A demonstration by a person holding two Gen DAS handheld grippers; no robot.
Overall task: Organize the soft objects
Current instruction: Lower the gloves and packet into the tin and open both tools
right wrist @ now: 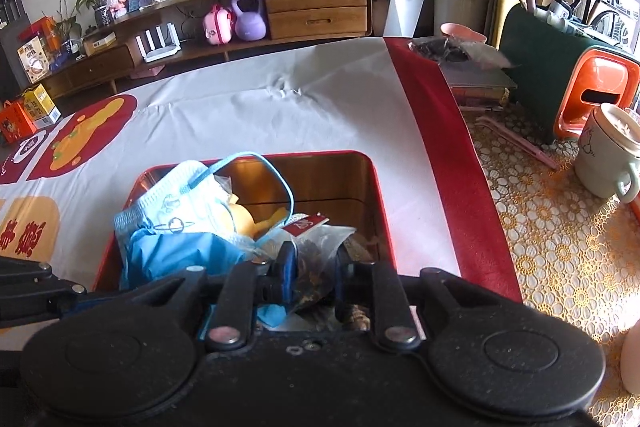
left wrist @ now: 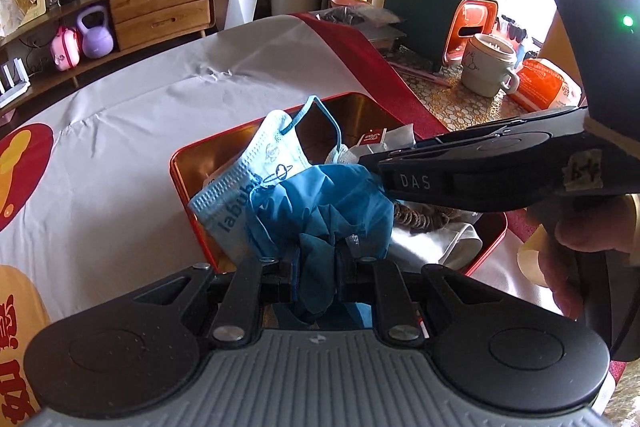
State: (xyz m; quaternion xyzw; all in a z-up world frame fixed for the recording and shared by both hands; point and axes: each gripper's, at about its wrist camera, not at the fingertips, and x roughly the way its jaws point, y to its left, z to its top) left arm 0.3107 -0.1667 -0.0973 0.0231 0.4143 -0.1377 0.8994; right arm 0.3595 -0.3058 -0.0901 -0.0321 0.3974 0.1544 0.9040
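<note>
**Limp glove and crinkly pouch over the red tin**

The left hand-held gripper (left wrist: 316, 267) is clamped on a bunched blue disposable glove (left wrist: 320, 211), its jaws nearly together with thin film squeezed between them. The glove hangs over the near edge of the red tin box (left wrist: 178, 163) on the bench, touching a light blue face mask (left wrist: 256, 171) that leans inside. It looks almost weightless, floppy and slick; a pinch on a gathered fold, as here, should hold better than a single layer.

The right hand-held gripper (right wrist: 312, 275) holds a clear plastic pouch (right wrist: 316, 251) of brown pieces between slightly parted jaws; whether the pads press on it I cannot tell. The pouch sits low in the same tin, beside the mask (right wrist: 176, 203) and a yellow soft toy (right wrist: 244, 219). It probably crumples and slides, so its upper edge is the safer hold.
</note>
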